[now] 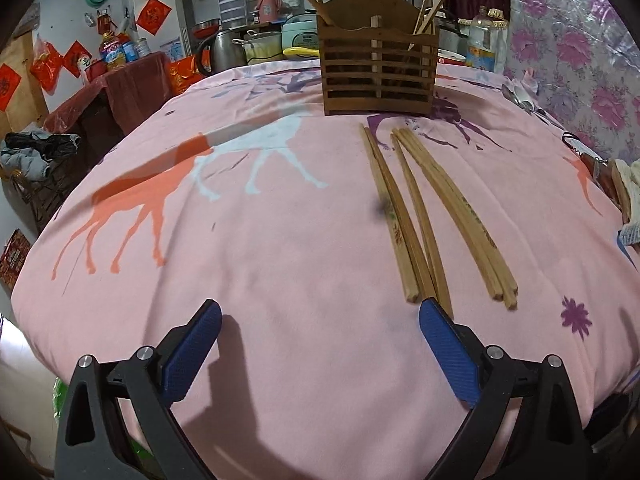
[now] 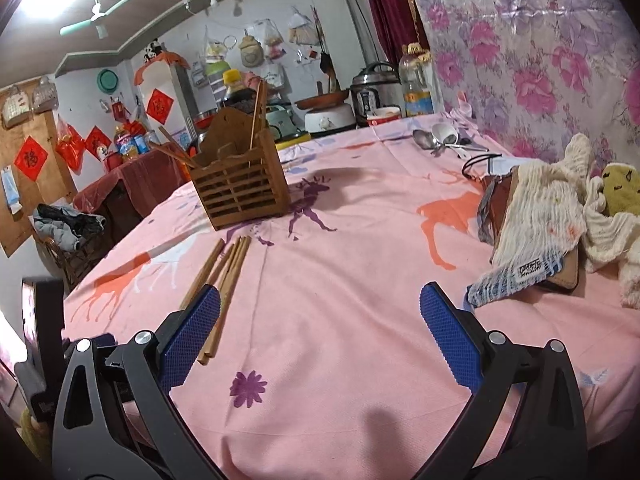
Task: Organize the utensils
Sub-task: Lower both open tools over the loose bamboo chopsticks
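Two grippers hung over a tabletop (image 1: 280, 280) draped in a pink cloth printed with deer, which filled most of both views. Far back on it stood a slatted wooden utensil holder (image 1: 380, 76), upright, with a few chopsticks leaning out of its compartments on either side; in the right wrist view the same holder (image 2: 240, 188) sat left of centre. At the right edge of the cloth lay a heap of cream knitted fabric (image 2: 560, 208) over a brown flat object, and beyond it, near the floral wall, a few metal spoons (image 2: 436, 138) rested together. The left gripper (image 1: 320, 354) was low at the near edge, its jaws wide apart and holding nothing, the right blue pad just beside the near ends of the loose chopsticks (image 1: 424, 216). These lay flat on the cloth in two loose bunches, pointing toward the holder and well short of it. The right gripper (image 2: 320, 344) also had its jaws spread with nothing between them, and the chopsticks (image 2: 224, 280) ran partly behind its left pad; whether pad and sticks touched could not be told
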A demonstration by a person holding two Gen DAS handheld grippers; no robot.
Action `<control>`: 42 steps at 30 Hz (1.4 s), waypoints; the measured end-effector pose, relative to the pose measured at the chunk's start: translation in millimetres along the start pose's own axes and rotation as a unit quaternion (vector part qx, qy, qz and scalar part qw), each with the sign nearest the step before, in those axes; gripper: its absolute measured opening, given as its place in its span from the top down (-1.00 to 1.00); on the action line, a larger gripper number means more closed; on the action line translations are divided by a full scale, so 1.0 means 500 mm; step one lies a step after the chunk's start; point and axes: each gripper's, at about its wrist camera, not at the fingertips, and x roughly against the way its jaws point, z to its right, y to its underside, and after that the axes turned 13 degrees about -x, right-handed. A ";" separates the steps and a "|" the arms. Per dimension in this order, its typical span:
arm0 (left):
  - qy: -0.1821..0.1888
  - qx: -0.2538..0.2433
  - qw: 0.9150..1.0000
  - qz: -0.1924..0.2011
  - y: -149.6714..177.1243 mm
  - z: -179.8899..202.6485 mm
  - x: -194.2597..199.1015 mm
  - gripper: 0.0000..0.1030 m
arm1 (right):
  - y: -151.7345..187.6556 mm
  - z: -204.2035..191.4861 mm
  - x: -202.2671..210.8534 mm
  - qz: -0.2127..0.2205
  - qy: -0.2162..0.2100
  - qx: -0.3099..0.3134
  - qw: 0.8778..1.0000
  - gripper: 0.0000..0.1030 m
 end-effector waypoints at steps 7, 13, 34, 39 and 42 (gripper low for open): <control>-0.022 0.022 0.999 -0.008 -0.021 -0.023 -0.027 -0.91 | 0.008 0.005 -0.019 -0.012 0.011 0.002 1.000 -0.87; -0.024 0.064 0.998 -0.008 -0.015 -0.075 -0.027 -0.41 | 0.017 0.001 -0.023 -0.017 0.012 0.009 1.000 -0.87; -0.003 0.095 0.995 0.018 0.023 -0.135 -0.002 0.45 | 0.098 -0.103 -0.067 -0.099 -0.037 0.134 0.985 -0.28; -0.015 0.074 0.997 0.025 0.025 -0.110 -0.001 -0.02 | 0.118 -0.131 -0.105 -0.120 -0.015 0.166 0.979 -0.12; -0.017 0.070 0.997 0.027 0.027 -0.108 -0.003 -0.14 | 0.120 -0.133 -0.121 -0.130 -0.011 0.163 0.978 -0.06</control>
